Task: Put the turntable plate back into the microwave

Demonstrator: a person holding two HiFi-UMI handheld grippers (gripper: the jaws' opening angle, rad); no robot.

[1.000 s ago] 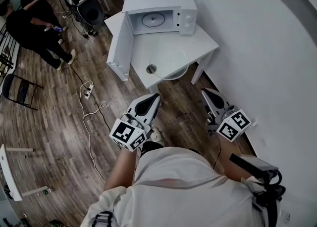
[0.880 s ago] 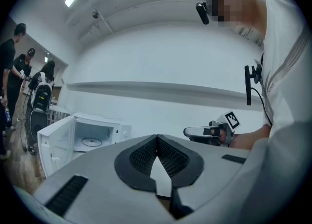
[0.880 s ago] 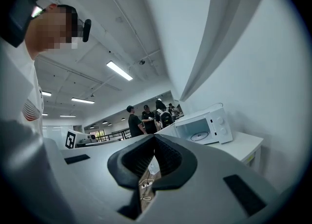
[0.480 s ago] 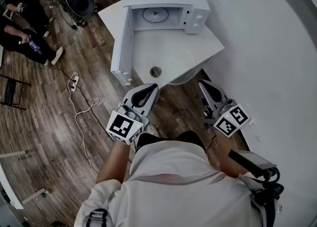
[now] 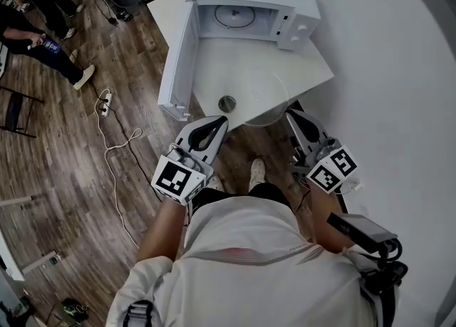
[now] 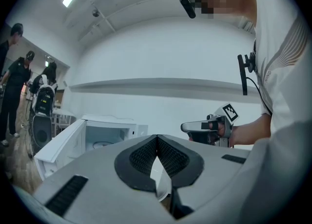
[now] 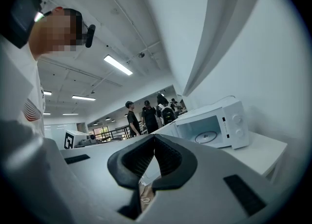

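Observation:
A white microwave (image 5: 253, 5) stands at the back of a white table (image 5: 313, 69), its door (image 5: 178, 62) swung open to the left. A round ring shows on its floor (image 5: 234, 16). A clear glass turntable plate (image 5: 260, 94) lies on the table near the front edge, with a small round dark-centred piece (image 5: 226, 103) beside it on the left. My left gripper (image 5: 217, 123) is shut and empty, just short of the table's front edge. My right gripper (image 5: 292, 115) is shut and empty too, by the plate's right rim. The microwave (image 6: 105, 135) (image 7: 214, 128) shows in both gripper views.
A power strip with a white cable (image 5: 107, 115) lies on the wood floor at the left. People (image 5: 43, 40) stand at the upper left near a dark chair (image 5: 14, 115). A white wall (image 5: 399, 105) runs close along the right.
The table and microwave have come nearer. Both shut grippers have advanced together up to the table's front edge. The person's foot now shows below the table.

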